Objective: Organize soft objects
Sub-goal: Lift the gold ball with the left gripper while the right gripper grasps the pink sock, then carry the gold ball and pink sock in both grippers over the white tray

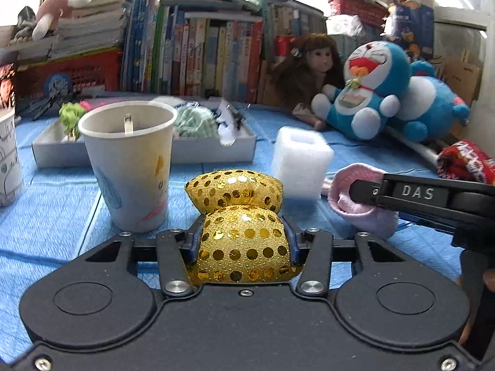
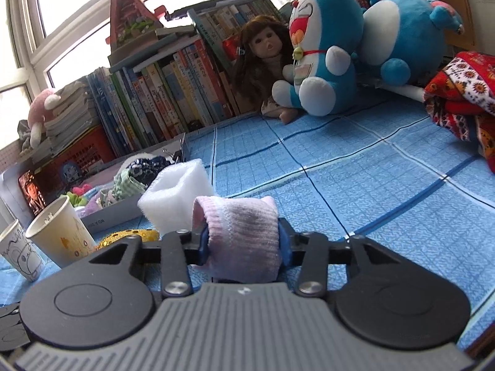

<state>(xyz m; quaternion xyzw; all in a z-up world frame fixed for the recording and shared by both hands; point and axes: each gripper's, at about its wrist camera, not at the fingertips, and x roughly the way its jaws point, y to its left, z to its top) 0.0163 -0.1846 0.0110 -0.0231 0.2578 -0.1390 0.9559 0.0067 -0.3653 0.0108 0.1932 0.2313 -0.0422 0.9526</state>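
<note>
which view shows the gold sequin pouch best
The left wrist view: the gold sequin pouch fills the centre, pinched at its sides by the left tongs, knot and sequins clear. The right wrist view shows only a sliver of it behind the tongs' body, beside the paper cup.

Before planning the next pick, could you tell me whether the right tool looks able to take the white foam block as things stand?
Probably not yet: the right tool is shut on the pink sock. The white foam block sits just ahead on the blue cloth, with nothing between them.
</note>
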